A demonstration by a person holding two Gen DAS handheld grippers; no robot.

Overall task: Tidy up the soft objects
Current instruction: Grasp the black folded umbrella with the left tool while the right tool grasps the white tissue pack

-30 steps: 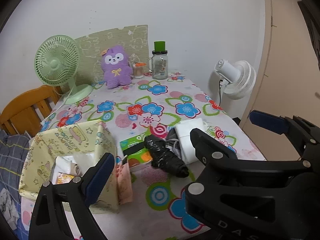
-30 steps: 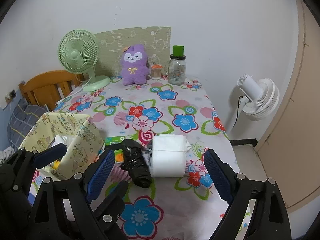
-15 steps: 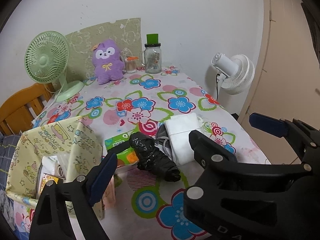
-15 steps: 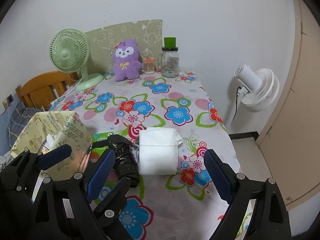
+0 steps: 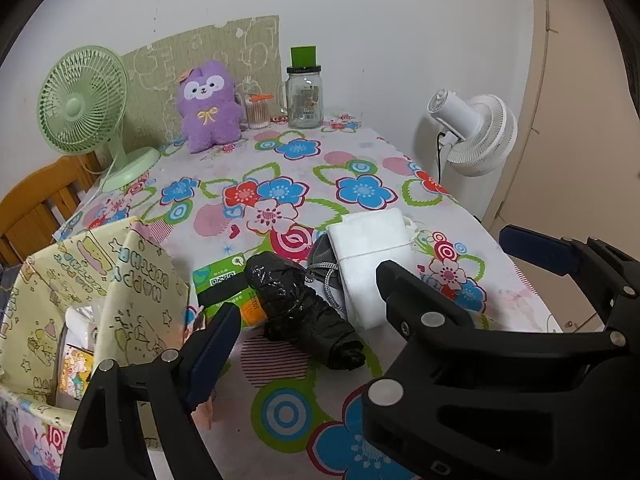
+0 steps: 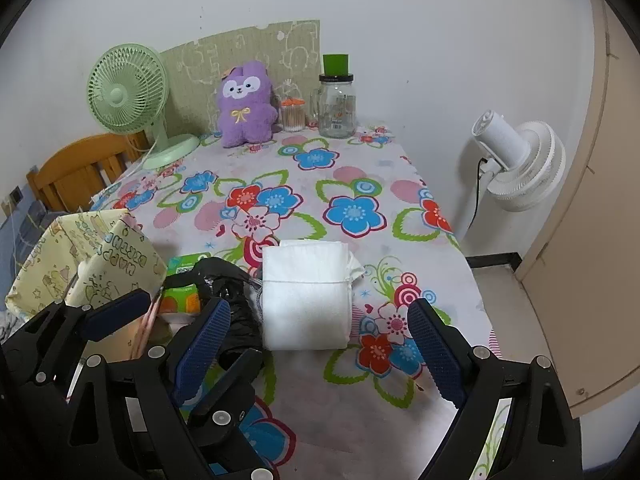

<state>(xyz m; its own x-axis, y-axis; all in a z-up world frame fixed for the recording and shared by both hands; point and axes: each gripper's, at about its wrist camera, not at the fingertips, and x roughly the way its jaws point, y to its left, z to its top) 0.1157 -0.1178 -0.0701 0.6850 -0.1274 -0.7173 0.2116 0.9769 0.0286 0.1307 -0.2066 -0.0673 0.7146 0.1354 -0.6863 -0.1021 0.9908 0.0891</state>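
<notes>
The right gripper [image 6: 320, 348] is held with its blue-padded fingers [image 6: 436, 348] spread wide, nothing being gripped or touched; the folded white cloth bundle [image 6: 306, 294] is framed between them, just beyond the tips. The left gripper [image 5: 308, 308] is likewise seen with its fingers [image 5: 212, 352] far apart and empty above the near edge of the flowered tablecloth [image 5: 288, 200]; in the right wrist view it is seen at about 8 o'clock. In the left wrist view, a black plastic-wrapped roll [image 5: 300, 308] is laid just ahead of the open fingers, toward 12 o'clock, touching a grey drawstring pouch [image 5: 324, 264] that is tucked against the white bundle at 1 o'clock. A green packet [image 5: 220, 276] bearing a QR code is partly covered by the black roll; its print cannot be read. At 9 o'clock a yellow paper-lined box [image 5: 80, 280] is stood, with "HAPPY BIRTHDAY" lettering partly readable upside down on its flap, and some items are seen inside. At the far edge of the table a purple plush toy [image 5: 210, 106] is propped upright, flanked by a green desk fan [image 5: 86, 104] at 10 o'clock and a glass jar [image 5: 305, 98] with a green top at 12 o'clock; the jar's label is too small to be read. A white floor fan [image 6: 516, 164] is seen off the table at 2 o'clock.
</notes>
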